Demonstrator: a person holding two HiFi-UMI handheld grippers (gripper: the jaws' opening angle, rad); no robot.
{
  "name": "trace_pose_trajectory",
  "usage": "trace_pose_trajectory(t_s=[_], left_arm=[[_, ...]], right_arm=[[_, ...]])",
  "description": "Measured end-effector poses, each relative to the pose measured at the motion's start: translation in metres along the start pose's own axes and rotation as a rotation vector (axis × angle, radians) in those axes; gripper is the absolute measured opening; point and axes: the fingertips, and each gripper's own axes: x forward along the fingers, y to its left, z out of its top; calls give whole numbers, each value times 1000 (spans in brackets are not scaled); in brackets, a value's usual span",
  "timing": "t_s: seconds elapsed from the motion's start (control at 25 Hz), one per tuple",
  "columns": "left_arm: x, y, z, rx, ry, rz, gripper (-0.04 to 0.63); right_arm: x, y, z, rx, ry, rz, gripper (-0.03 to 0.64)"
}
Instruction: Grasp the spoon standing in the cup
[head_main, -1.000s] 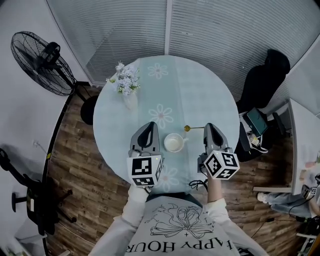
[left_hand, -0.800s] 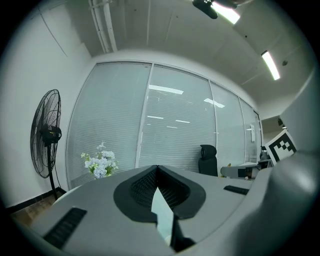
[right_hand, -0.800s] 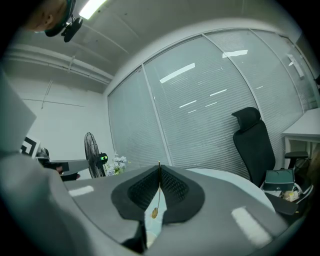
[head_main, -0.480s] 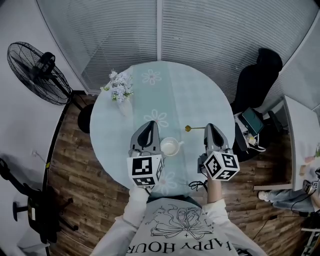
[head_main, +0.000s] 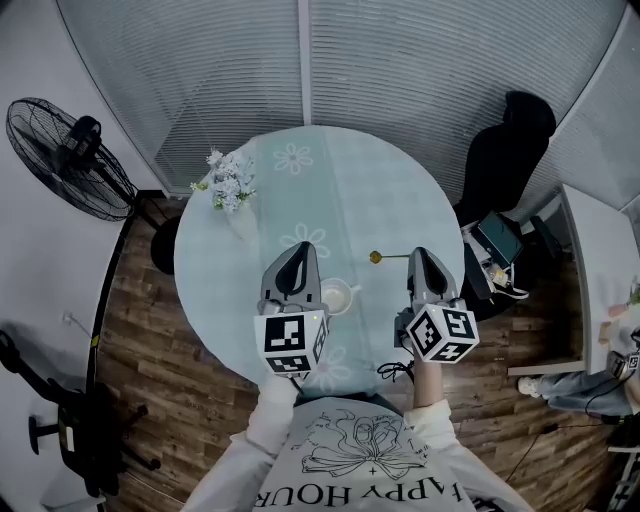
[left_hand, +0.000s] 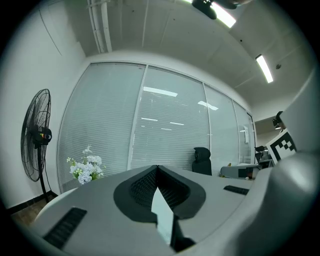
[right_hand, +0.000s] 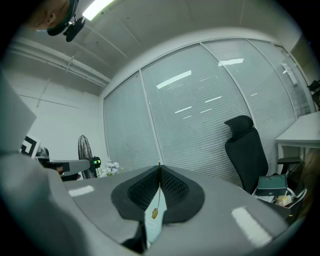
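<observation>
We look steeply down from above the table (head_main: 330, 190), its whole round top in frame. Cameras on the left gripper (head_main: 298, 250) and right gripper (head_main: 420, 253) sit low over the table's near edge, facing across it to the glass wall (left_hand: 150, 125). All views share the flowers (left_hand: 86, 167) on the table and the fan (left_hand: 35, 135) and chair (right_hand: 247, 150) beside it.

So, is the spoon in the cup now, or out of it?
Out. The spoon sticks sideways from the shut jaws of the right gripper, apart from the cup.
</observation>
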Motion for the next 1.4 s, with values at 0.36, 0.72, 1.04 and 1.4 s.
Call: trace_pose_trajectory(t_s=[0.36, 0.72, 1.04, 1.4], left_arm=[[6, -4, 1, 5, 2, -9, 6], [4, -6, 1, 7, 3, -15, 6], [-2, -8, 0, 9, 1, -14, 6], [-8, -7, 1, 8, 1, -14, 5]], right_arm=[[2, -3, 2, -7, 0, -4, 14], [0, -2, -2, -6, 14, -8, 14], [-4, 1, -2, -13, 10, -6, 14], [-8, 11, -2, -24, 11, 0, 14]])
